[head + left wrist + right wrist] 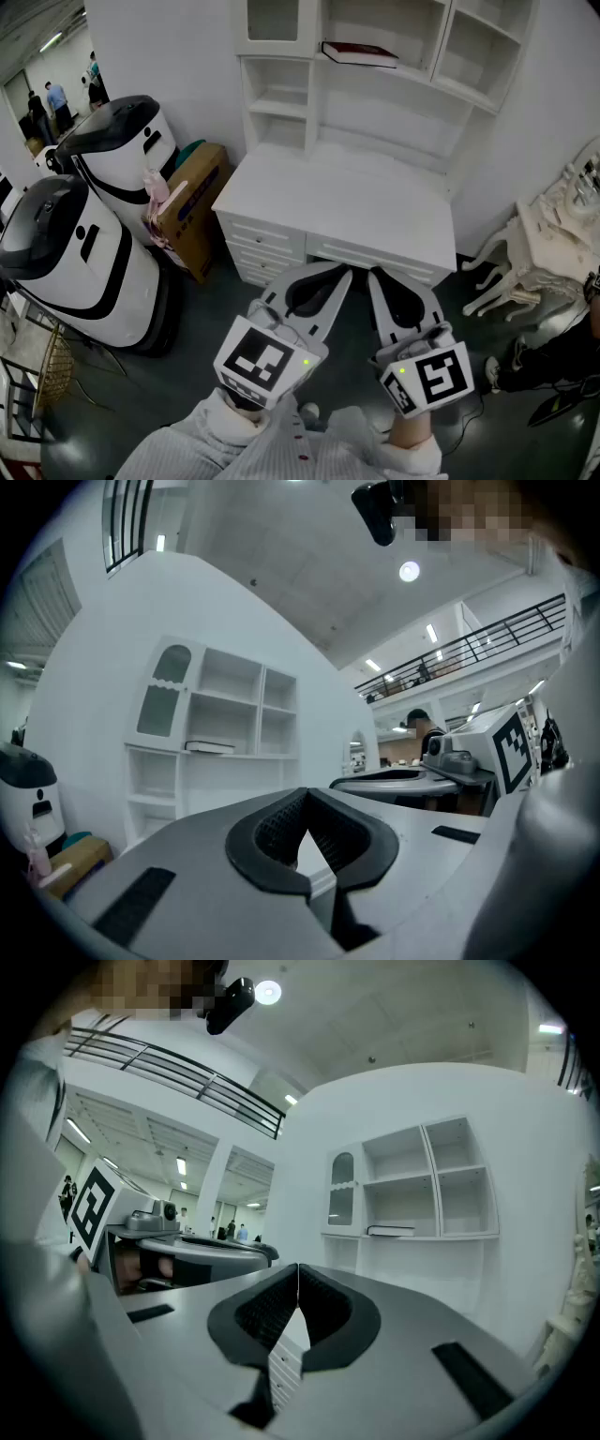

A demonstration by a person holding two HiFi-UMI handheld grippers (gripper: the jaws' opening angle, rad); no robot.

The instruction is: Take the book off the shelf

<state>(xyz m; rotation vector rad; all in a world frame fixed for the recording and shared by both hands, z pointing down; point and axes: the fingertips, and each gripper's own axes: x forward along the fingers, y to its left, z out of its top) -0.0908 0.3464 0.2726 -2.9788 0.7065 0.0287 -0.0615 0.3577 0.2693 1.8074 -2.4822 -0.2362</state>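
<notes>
Nothing was done yet — the book (359, 53) lay flat on the shelf (417, 73) above the counter (347, 202), well apart from the left gripper (344, 273) and right gripper (374, 275), whose fingers were clenched, empty.

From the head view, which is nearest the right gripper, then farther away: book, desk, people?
1. desk, just ahead of the right gripper.
2. book, up on the shelf behind.
3. people, far off, upper left.

Bright, even overhead ceiling lights, soft shadows, fisheye edge distortion w/ dark corners
</notes>
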